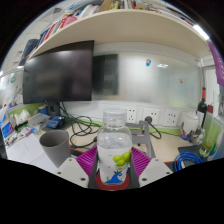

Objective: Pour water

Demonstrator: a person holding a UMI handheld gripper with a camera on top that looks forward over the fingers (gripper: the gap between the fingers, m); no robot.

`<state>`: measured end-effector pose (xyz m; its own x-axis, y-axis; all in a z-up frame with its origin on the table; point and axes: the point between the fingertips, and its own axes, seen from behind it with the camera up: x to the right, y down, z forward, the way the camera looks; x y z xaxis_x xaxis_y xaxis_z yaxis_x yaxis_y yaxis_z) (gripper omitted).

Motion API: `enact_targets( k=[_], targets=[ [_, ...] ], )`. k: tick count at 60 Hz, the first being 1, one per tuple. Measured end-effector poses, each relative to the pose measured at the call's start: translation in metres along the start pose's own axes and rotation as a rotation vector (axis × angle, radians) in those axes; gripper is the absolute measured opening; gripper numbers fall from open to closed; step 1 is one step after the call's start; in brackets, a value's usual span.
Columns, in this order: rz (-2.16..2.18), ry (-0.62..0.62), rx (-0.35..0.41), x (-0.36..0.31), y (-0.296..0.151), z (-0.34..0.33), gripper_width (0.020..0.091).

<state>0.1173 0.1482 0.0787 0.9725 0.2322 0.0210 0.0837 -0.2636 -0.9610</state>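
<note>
A clear plastic water bottle [114, 148] with a white cap and a green-and-blue label stands upright between my gripper's [113, 170] two fingers. Both purple pads [88, 158] press against its sides, so the fingers are shut on it. The bottle seems lifted above the desk. A grey cup [54, 148] stands on the white desk [80, 135] to the left of the bottle, a little beyond the left finger, and its inside is not visible.
A dark monitor [60, 72] stands behind the cup, with a shelf of books above. Wall sockets and cables [150, 122] run along the back of the desk. A dark bottle [202, 105] and blue cable [188, 158] lie to the right.
</note>
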Motion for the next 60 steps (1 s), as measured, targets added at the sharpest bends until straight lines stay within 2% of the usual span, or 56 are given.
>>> enact_targets(
  k=[4, 10, 14, 21, 29, 42, 60],
  targets=[
    [0.004, 0.005, -0.028, 0.0, 0.006, -0.005, 0.0565],
    [0.015, 0.02, -0.084, 0.0, 0.018, -0.021, 0.0769],
    [0.017, 0.056, -0.101, 0.004, 0.024, -0.039, 0.083],
    [0.051, 0.111, -0.169, -0.001, 0.033, -0.079, 0.0821],
    [0.087, 0.186, -0.213, -0.014, 0.02, -0.127, 0.0823],
    [0.095, 0.264, -0.149, -0.037, -0.027, -0.177, 0.0827],
    [0.13, 0.362, -0.136, -0.042, -0.059, -0.216, 0.082]
  ],
)
